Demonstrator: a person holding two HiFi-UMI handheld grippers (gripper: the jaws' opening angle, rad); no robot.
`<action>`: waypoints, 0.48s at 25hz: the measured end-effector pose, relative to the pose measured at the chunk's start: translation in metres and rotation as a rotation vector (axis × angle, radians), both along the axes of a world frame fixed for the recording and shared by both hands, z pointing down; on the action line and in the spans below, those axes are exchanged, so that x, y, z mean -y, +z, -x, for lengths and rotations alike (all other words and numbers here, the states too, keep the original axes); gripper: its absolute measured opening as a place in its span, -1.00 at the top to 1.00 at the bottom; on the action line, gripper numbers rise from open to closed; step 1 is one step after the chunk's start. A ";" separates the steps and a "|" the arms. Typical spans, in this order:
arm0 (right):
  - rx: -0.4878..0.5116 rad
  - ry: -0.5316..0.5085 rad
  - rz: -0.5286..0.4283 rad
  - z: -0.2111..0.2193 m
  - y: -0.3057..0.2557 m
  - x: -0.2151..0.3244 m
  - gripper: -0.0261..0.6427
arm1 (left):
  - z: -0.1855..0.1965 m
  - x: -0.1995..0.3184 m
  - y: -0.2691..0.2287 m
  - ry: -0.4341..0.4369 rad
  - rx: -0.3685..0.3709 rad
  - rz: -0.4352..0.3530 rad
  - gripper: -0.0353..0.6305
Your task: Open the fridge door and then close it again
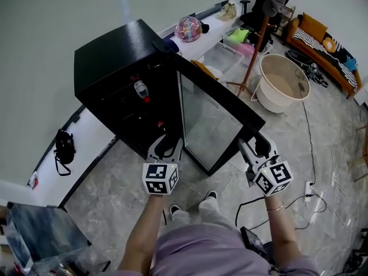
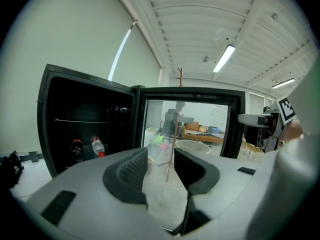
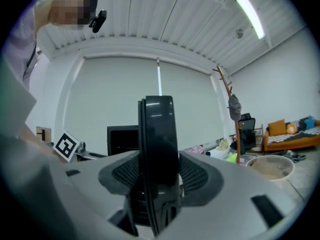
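Observation:
A black mini fridge [image 1: 115, 56] stands open, its glass door [image 1: 210, 125] swung out toward me. A bottle [image 1: 141, 89] lies on a shelf inside. My right gripper [image 1: 255, 147] is at the door's free edge; in the right gripper view that dark edge [image 3: 159, 134] fills the gap between the pads, and the right gripper [image 3: 159, 176] is shut on it. My left gripper [image 1: 165, 145] hangs before the fridge's open front, near the door's hinge side. In the left gripper view the left gripper [image 2: 161, 166] is open with only floor between its fingers, and the fridge interior [image 2: 85, 119] and door [image 2: 190, 129] lie ahead.
A white tub [image 1: 282, 82] and a wooden coat stand [image 1: 253, 50] stand right of the door. A low white ledge [image 1: 213, 36] with clutter runs along the wall. A black bag [image 1: 64, 147] lies left; cables and a power strip [image 1: 307, 188] lie at the right.

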State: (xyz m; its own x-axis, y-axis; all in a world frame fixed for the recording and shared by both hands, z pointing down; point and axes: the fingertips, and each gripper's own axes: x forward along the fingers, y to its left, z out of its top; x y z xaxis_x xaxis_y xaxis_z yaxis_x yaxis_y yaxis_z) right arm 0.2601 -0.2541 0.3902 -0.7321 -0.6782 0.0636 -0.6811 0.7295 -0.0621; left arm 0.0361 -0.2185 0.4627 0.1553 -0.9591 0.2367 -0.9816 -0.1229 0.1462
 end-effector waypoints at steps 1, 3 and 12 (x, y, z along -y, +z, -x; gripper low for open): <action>-0.001 0.000 -0.002 0.005 0.000 -0.007 0.22 | 0.006 -0.006 0.001 -0.001 -0.001 0.000 0.43; -0.005 -0.001 -0.007 0.015 -0.001 -0.021 0.22 | 0.015 -0.016 0.003 -0.003 -0.002 0.000 0.43; -0.072 -0.096 -0.044 0.077 -0.003 -0.074 0.22 | 0.056 -0.055 0.011 -0.041 -0.020 0.008 0.43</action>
